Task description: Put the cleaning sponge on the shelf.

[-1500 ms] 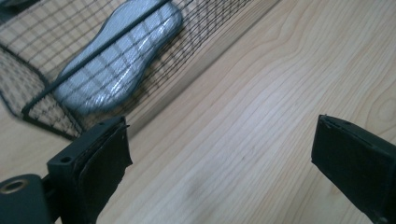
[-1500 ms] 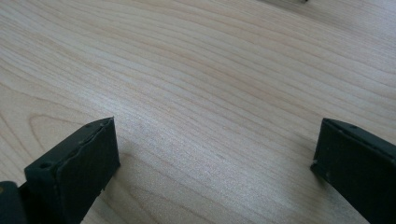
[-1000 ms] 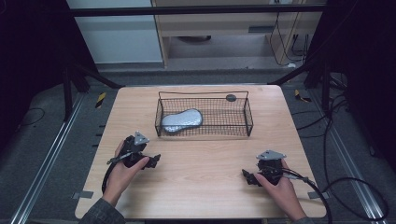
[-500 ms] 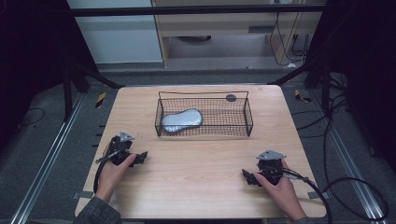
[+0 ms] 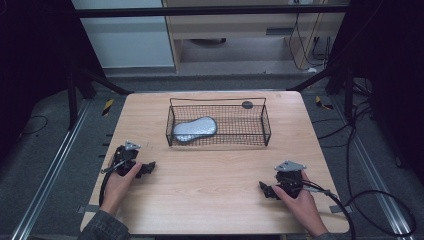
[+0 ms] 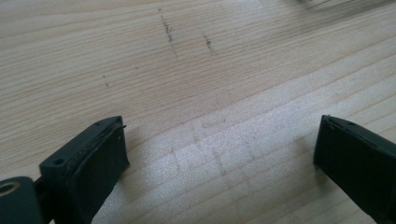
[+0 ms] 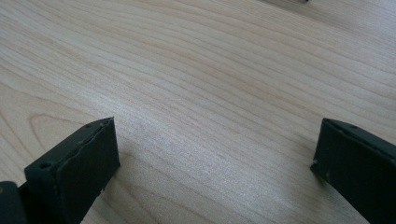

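My left gripper (image 5: 148, 168) rests low on the wooden table (image 5: 210, 200) near its left edge, held in a hand. Its jaws have just been opening and stand wide apart, with bare wood between them in the left gripper view (image 6: 219, 140). At the front right my right gripper (image 5: 265, 190) lies on the table, also open over bare wood (image 7: 215, 140). A black wire basket (image 5: 265, 125) stands at the middle back of the table. Inside it, toward its left end, lies a silver-grey oblong object (image 5: 195, 128).
A small dark round thing (image 5: 247, 104) sits by the basket's far rim. Cables trail from both grippers; the right one's cable (image 5: 345, 210) loops off the table's right side. Dark frame posts and floor rails flank the table.
The left hand has carried its gripper leftward and slightly down toward the table's left edge. The right hand and the basket have stayed put.
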Demonstrator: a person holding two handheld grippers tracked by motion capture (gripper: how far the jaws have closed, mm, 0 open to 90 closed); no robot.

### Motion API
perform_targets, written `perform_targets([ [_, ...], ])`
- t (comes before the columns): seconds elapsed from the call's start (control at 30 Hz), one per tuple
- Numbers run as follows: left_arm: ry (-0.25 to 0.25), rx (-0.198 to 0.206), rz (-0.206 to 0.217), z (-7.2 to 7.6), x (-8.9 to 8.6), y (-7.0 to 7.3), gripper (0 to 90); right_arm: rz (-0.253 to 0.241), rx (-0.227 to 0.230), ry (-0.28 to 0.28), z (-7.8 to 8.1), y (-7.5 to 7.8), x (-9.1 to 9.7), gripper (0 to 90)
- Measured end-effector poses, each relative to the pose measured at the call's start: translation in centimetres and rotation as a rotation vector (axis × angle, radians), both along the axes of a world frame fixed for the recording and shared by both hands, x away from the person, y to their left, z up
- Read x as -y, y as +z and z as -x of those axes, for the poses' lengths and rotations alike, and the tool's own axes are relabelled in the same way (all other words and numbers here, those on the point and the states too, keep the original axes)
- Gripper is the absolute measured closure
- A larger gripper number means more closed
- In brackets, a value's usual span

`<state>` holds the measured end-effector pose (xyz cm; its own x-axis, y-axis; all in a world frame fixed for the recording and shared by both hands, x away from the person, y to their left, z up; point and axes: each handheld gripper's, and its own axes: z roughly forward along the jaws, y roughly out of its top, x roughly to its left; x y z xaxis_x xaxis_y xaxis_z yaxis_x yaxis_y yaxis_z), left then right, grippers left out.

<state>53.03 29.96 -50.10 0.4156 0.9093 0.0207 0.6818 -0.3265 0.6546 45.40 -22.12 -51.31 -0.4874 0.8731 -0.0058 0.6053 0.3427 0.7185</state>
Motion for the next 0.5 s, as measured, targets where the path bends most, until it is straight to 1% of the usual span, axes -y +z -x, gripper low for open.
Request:
perform_targets([
  [0.13, -0.013, 0.024, 0.013, 0.06, -0.16, -0.27, 0.0, 0.0, 0.003, 0.003, -0.01, -0.01, 0.02, 0.4],
  [0.17, -0.015, 0.035, 0.018, 0.1, -0.23, -0.37, 0.0, 0.0, 0.003, 0.003, 0.0, -0.02, 0.03, 0.4],
  [0.23, -0.01, 0.069, 0.037, 0.29, -0.32, -0.69, 0.0, -0.001, 0.005, 0.003, 0.01, -0.03, 0.03, 0.4],
  [0.5, -0.011, 0.069, 0.036, 0.3, -0.32, -0.69, 0.0, -0.001, 0.005, 0.003, 0.0, -0.03, 0.03, 0.4],
])
